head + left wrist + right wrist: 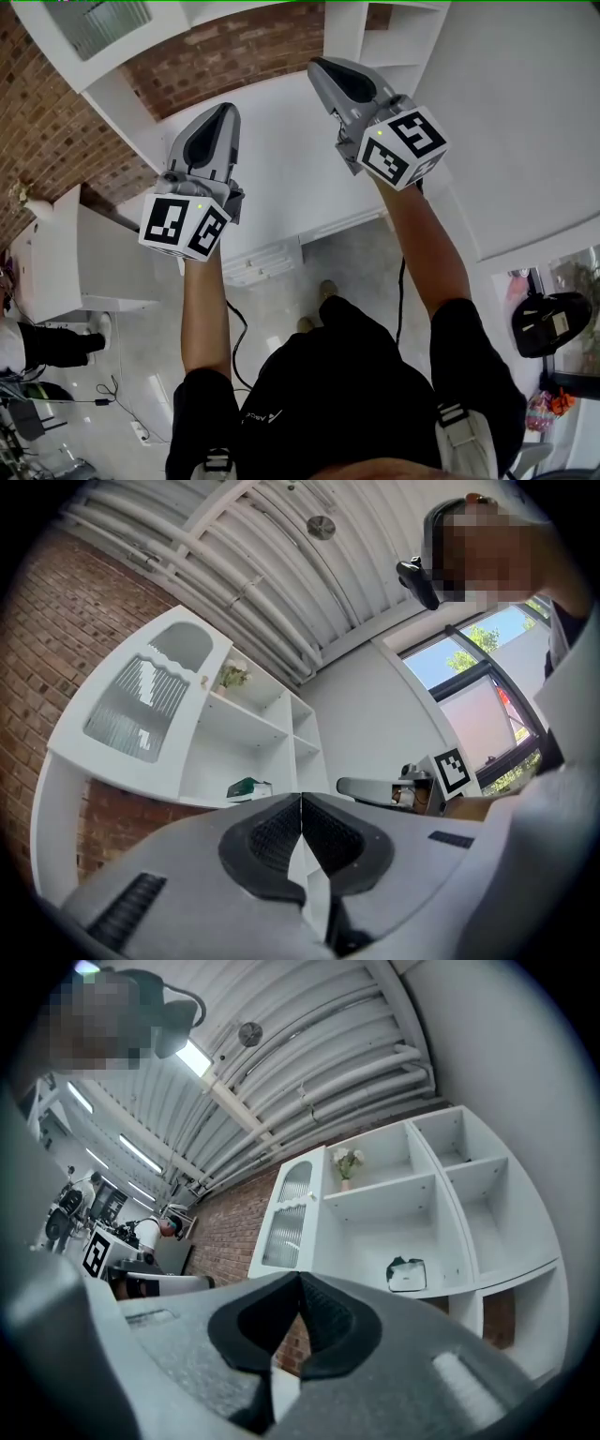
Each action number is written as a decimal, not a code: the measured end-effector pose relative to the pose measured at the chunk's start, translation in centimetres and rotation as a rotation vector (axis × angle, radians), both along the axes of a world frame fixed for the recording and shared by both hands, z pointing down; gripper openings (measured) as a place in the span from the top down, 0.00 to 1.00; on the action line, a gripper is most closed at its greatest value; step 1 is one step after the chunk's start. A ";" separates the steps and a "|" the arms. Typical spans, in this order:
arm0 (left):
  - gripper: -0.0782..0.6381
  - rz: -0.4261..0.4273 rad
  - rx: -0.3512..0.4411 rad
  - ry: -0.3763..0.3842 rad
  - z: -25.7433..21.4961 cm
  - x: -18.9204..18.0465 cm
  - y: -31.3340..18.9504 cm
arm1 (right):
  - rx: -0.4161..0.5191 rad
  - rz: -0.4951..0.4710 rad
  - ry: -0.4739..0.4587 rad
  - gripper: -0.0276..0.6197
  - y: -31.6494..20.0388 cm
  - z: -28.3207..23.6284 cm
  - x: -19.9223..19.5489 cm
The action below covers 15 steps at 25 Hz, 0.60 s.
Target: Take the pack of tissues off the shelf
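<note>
Holding: neither tool is gripping anything.
Left tool (301, 803): its jaws are pressing together with nothing between them, and it is pointing up toward the shelf (246, 716).
Right tool (300, 1279): its jaws are also meeting at the tips, empty, and it is aiming at the same shelf.
Tissues (407, 1274): the pack is lying in the wide compartment under the flowers (347, 1161), at the end by the upright divider, well apart from both tools.
Arms (202, 309): in the head view, both are stretching forward side by side.
</note>
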<state>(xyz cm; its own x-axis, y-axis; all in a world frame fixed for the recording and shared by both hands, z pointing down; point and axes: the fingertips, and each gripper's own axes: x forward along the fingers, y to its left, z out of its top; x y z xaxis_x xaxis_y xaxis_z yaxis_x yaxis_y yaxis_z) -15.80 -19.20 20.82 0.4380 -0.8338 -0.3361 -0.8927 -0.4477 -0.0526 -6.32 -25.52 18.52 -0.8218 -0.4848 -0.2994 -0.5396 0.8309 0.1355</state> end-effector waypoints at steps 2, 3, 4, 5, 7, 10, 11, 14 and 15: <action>0.89 -0.010 0.000 0.001 -0.1 -0.2 -1.8 | 0.002 0.002 0.002 0.95 -2.1 -0.2 -0.2; 0.89 -0.014 0.002 -0.001 -0.2 -0.1 -2.8 | 0.005 0.003 0.002 0.95 -3.3 -0.3 -0.2; 0.89 -0.018 0.004 -0.003 -0.4 -0.1 -3.8 | 0.010 0.005 0.003 0.95 -4.4 -0.5 -0.3; 0.89 -0.022 0.007 -0.007 -0.6 0.0 -4.8 | 0.017 0.006 0.005 0.95 -5.5 -0.7 -0.4; 0.89 -0.027 0.015 -0.013 -1.1 0.2 -6.9 | 0.033 0.007 0.010 0.95 -7.8 -1.2 -0.5; 0.89 -0.039 0.025 -0.006 -2.1 0.6 -10.2 | 0.047 0.005 0.013 0.95 -11.1 -2.3 -0.5; 0.89 -0.044 0.026 -0.001 -2.4 0.7 -11.3 | 0.048 0.006 0.015 0.95 -12.3 -2.6 -0.6; 0.89 -0.059 0.023 0.006 -2.8 0.9 -13.9 | 0.050 0.025 0.030 0.95 -15.6 -3.5 -1.1; 0.89 -0.061 0.021 0.003 -2.9 0.9 -14.6 | 0.051 0.036 0.035 0.95 -16.5 -3.9 -1.2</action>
